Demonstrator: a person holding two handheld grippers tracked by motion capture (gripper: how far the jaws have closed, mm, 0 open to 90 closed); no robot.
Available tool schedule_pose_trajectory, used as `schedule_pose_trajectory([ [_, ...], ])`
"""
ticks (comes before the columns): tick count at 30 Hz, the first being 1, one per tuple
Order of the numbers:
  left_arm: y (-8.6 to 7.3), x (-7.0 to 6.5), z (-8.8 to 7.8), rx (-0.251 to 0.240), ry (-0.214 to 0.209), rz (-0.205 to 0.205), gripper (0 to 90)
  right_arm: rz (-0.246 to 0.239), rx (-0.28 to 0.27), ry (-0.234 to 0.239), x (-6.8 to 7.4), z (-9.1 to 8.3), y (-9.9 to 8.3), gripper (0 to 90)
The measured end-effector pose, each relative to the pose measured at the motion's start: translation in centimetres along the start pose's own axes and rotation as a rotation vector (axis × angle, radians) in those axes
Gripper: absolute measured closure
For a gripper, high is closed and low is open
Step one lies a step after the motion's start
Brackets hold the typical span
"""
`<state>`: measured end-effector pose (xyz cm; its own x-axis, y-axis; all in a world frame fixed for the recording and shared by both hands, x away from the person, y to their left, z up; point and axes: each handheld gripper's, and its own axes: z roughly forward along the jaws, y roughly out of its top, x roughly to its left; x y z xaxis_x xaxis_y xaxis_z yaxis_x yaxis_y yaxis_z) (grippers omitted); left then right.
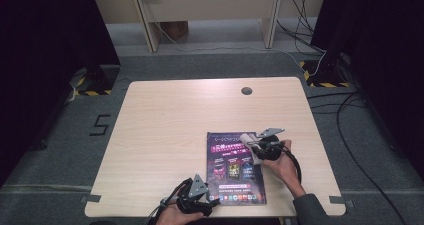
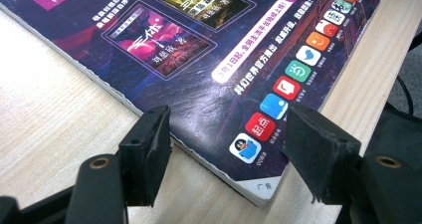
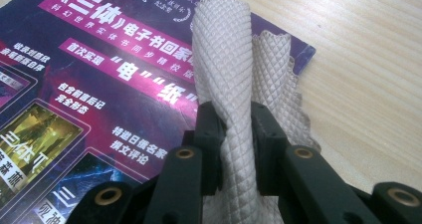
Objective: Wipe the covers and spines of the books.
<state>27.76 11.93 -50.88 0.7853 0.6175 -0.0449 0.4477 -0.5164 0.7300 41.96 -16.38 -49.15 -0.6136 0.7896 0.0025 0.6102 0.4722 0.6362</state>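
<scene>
Waffle-textured grey cloth (image 3: pixel 234 79) is pinched in the right hand-held gripper (image 3: pixel 238 149), jaws closed on its bunched fold, over the upper right corner of the magazine (image 1: pixel 235 167) at lower centre of the high view. Dragging the cloth could slide the glossy magazine across the counter (image 1: pixel 165 135), since the left hand-held gripper (image 2: pixel 226 149) stands open over its near corner, pressing nothing. That gap appears in the left gripper view; the high view blurs it.
</scene>
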Motion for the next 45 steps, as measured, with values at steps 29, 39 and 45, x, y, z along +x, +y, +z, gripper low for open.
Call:
schedule_pose_trajectory([
  [29,0.9,0.2,1.0,0.000,0.028,0.007,34.5,-0.074,0.003,0.010,2.3,0.8,0.9,77.5],
  [39,1.0,0.3,1.1,-0.003,0.029,0.008,34.7,-0.015,-0.002,-0.040,-0.1,0.6,0.7,76.4],
  [45,1.0,0.3,1.1,-0.008,0.028,0.009,34.7,-0.034,0.009,-0.038,0.6,0.5,0.6,76.6],
])
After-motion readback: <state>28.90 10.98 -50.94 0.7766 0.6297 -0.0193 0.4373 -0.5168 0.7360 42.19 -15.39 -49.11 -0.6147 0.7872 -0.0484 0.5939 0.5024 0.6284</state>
